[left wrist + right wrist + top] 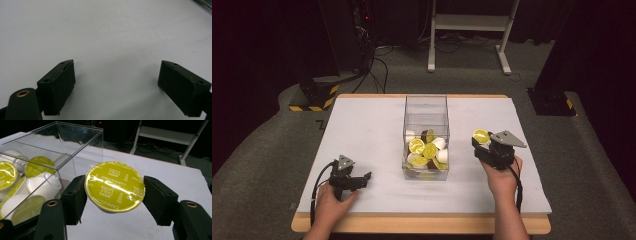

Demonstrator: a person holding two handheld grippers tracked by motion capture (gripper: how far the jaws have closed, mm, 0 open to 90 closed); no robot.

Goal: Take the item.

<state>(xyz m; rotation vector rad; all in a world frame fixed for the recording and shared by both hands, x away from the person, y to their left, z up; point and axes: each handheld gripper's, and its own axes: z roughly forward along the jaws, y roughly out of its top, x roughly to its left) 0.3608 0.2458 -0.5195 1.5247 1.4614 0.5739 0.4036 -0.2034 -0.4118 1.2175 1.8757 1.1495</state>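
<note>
**Dark room, grey carpet, one lit table**

Grey carpet (262,150) spreads around the white-topped table (362,125). Beyond it, a white metal stand (469,30) on two feet, cables (377,70) trailing across the floor, yellow-black striped bases (314,97) left and right. Everything behind sinks into blackness.

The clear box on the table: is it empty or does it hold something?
Not empty. The clear box holds a pile of yellow-lidded and white capsules at its near end.

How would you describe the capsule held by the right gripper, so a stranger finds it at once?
Find the clear box mid-table, then look right of it. The right gripper grips one capsule with a yellow-green lid; unlike the others, it is outside the box.
</note>
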